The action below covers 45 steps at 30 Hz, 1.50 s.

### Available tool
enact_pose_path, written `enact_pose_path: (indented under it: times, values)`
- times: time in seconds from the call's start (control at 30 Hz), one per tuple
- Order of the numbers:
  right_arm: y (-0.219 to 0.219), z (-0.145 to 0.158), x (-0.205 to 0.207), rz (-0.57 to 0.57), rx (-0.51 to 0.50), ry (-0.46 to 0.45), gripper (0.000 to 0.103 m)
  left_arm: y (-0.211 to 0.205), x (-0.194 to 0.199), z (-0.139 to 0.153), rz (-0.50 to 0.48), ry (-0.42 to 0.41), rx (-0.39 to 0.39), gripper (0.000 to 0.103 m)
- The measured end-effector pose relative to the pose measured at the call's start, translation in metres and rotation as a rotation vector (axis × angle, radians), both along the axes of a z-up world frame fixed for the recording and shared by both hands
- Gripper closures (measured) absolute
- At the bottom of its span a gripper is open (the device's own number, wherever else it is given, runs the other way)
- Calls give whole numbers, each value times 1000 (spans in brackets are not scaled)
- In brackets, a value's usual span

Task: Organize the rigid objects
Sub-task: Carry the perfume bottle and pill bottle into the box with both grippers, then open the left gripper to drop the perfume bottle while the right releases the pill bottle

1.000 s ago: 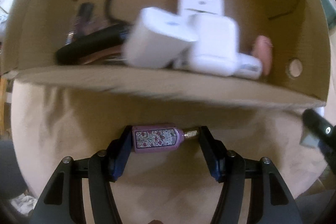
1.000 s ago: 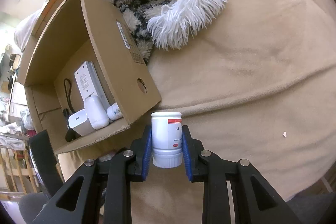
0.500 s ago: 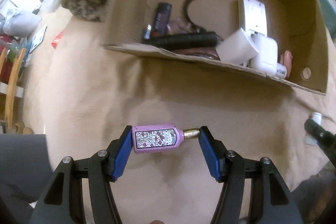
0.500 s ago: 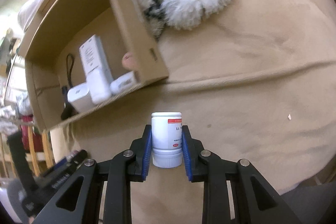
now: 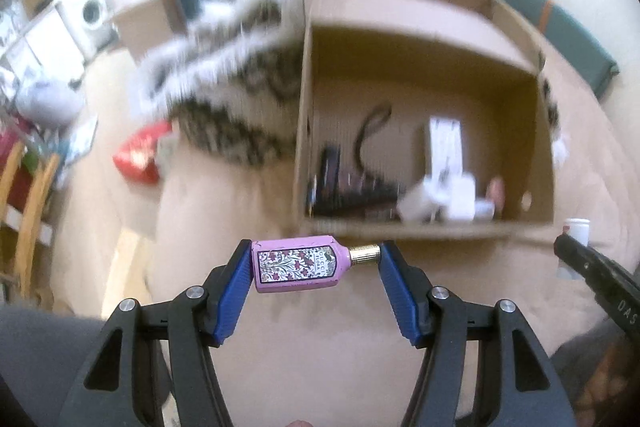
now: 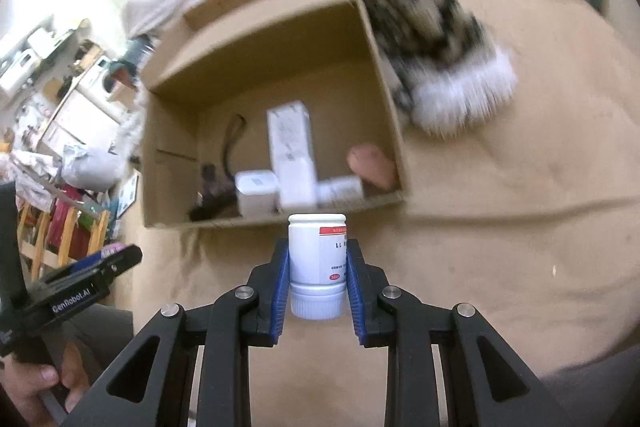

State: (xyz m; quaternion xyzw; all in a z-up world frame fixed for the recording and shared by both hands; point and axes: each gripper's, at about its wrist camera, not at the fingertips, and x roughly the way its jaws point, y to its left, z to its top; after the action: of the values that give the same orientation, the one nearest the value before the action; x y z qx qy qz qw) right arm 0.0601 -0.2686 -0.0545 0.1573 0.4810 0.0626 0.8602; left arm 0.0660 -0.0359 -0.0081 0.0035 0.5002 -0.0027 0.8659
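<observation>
- Left wrist view: the left gripper (image 5: 316, 263) has its blue pads clamped end to end on a pink perfume bottle (image 5: 298, 264), one pad on the bottle's base and the other on its gold cap, so the bottle lies crosswise between them, just short of the near wall of the cardboard box (image 5: 420, 231).
- Right wrist view: the right gripper (image 6: 317, 277) is closed tight on a white pill bottle (image 6: 317, 259), held cap-down by its sides, likewise just in front of the box's near wall.
- The box stands open on a tan blanket (image 6: 500, 227). Along the inside of its near wall lie a white charger (image 6: 256, 193), a long white carton (image 6: 290, 151), a small white tube (image 6: 340, 189), some dark items and a black cord (image 6: 232, 143); the far part of the box floor is bare.
- A spotted furry throw (image 6: 440, 67) leans against the box's side wall.
- To my eye both hands are mid-carry: two rigid things picked up and not yet dropped in.
- The next move, I'd judge, calls for lifting each bottle over the near wall, one hand at a time so the grippers don't crowd each other, then setting it on the bare floor behind the chargers before letting go.
</observation>
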Motion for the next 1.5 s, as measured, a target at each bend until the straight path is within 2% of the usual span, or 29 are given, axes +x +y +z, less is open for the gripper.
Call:
enact_pose_path:
  times: [0.1,0.33,0.47,0.67,0.9,1.5]
  values:
    - [8,15,14,36,-22,-44,75,-2,19,7,1,-48,-2,44]
    - [15,40,55,89,-47,-107,75,-16,65,14,-10,-59,-22,44]
    - [16,41,86,98,-56,-117,75,-30,85,8,-39,-68,-7,44]
    - [12,17,112,76,-49,-93,75,-39,102,-21,-55,-41,1,44]
    - [16,-25,123,83,-45,1,75,-35,107,-52,-45,-20,6,44]
    - [26,-52,138,90,-76,103,75,-48,107,-74,-103,38,28,44]
